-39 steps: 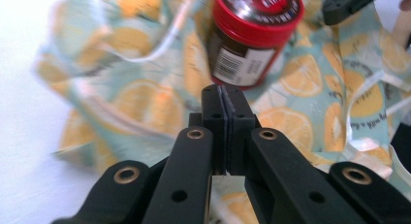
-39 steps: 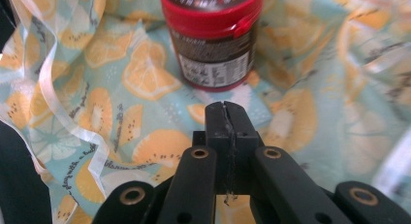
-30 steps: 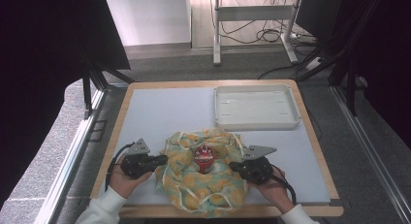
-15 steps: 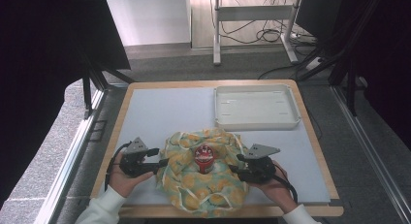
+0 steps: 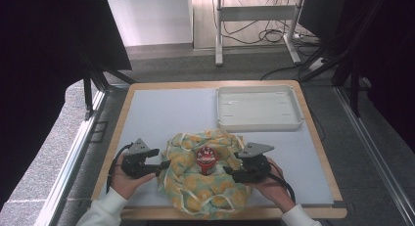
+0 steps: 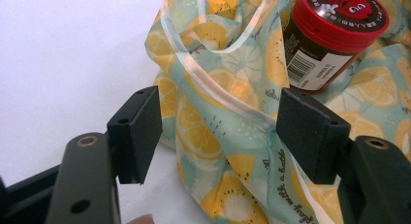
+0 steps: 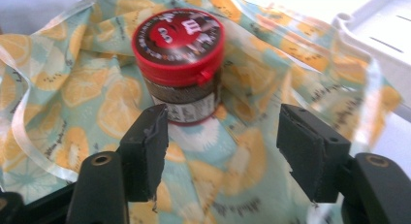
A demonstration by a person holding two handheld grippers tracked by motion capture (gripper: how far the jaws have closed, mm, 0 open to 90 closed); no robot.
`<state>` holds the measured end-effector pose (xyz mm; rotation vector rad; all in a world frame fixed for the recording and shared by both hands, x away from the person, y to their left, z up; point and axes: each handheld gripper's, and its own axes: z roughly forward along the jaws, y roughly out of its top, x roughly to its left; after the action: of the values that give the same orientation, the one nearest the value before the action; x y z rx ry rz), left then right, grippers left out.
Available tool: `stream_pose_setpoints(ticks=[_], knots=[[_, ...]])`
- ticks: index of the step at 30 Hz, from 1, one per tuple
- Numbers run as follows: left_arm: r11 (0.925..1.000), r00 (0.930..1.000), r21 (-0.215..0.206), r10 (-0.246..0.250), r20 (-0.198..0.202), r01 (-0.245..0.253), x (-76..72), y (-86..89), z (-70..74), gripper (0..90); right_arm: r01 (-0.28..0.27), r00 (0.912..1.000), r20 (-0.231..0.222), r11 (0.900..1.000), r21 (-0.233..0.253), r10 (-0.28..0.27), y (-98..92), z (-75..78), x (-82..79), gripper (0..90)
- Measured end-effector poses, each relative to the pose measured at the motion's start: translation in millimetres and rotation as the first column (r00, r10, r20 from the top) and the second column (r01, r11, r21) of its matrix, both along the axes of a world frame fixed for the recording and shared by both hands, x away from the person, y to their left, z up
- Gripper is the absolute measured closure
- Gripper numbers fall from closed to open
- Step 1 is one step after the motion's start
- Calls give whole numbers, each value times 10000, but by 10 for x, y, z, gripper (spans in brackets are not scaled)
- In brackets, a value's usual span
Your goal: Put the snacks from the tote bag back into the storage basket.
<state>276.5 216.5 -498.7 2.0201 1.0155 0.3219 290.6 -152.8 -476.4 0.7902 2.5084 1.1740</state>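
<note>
Left tongs (image 6: 218, 136) wide open astride cloth (image 6: 228, 151) edge

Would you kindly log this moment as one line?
left tongs: open at cloth edge | right tongs: open over lemon-print cloth | red-lidded jar: upright on cloth | white tray: beyond

The jar (image 5: 206, 160) stands on the cloth (image 5: 203, 187), at the near edge of the bench (image 5: 161, 113). The tray (image 5: 258, 107) lies behind, to the right. The left gripper (image 5: 159, 166) is at the left of the cloth, the right gripper (image 5: 234, 169) at its right.
</note>
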Motion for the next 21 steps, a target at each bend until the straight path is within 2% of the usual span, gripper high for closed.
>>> stream_pose_setpoints(ticks=[7, 13, 21], knots=[[9999, 10000, 113, 19, -72, -18, 36, 13, -40, 333, -281, 9995, -162, 9995, -170, 278, 252, 83, 76, 311], [9998, 9998, 180, 132, -141, -130, 40, 28, -64, 329, -582, 9974, -453, 9979, -300, 568, 431, 68, 109, 276], [9995, 9997, 256, 213, -149, -209, 52, 12, -79, 323, -605, 9962, -661, 9969, -507, 571, 614, 98, 181, 217]])
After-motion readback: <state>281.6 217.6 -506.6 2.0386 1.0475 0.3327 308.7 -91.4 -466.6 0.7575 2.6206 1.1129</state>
